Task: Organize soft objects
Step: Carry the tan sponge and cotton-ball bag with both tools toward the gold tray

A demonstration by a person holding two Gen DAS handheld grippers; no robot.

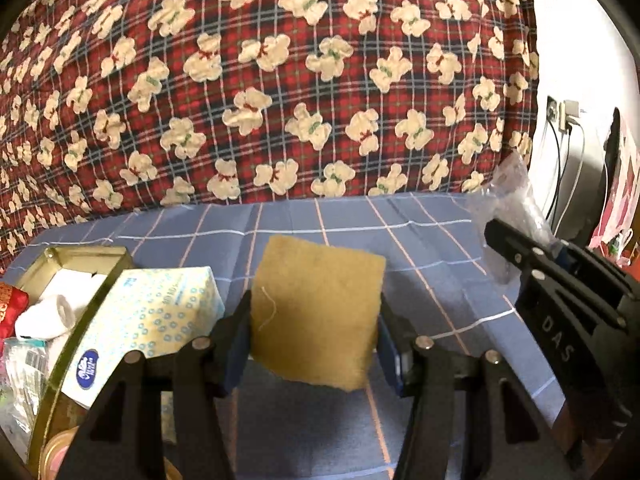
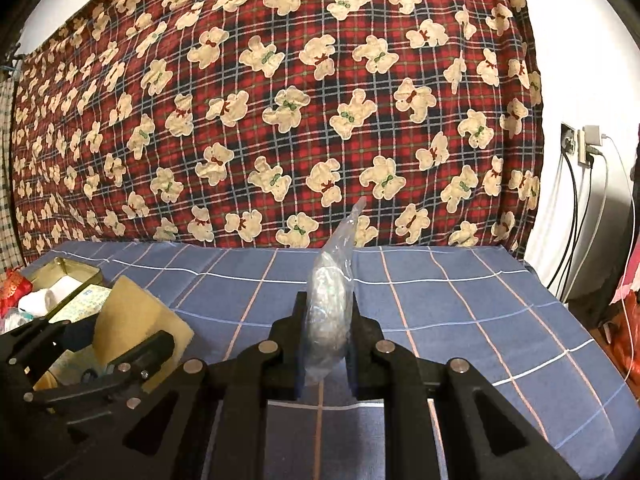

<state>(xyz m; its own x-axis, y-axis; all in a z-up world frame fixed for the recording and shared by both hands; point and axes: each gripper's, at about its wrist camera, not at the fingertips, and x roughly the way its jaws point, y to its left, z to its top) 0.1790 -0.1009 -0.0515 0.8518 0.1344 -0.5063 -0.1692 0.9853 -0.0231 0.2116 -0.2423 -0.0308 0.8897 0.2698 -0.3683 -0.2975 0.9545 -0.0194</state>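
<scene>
The left claw is squeezing a light, springy sponge by its side edges. The right claw is pinching a crinkly, slippery plastic bag mid-body above the bed.

Tissue pack left of sponge

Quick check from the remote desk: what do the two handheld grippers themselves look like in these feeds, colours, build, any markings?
Both are matte black plastic. The left gripper has two angular fingers with triangular cut-outs, silver round pivot pins and blue pads. The right gripper has the same build; in the left wrist view its side carries raised letters reading DAS. No cables, hands or sleeves show.
</scene>
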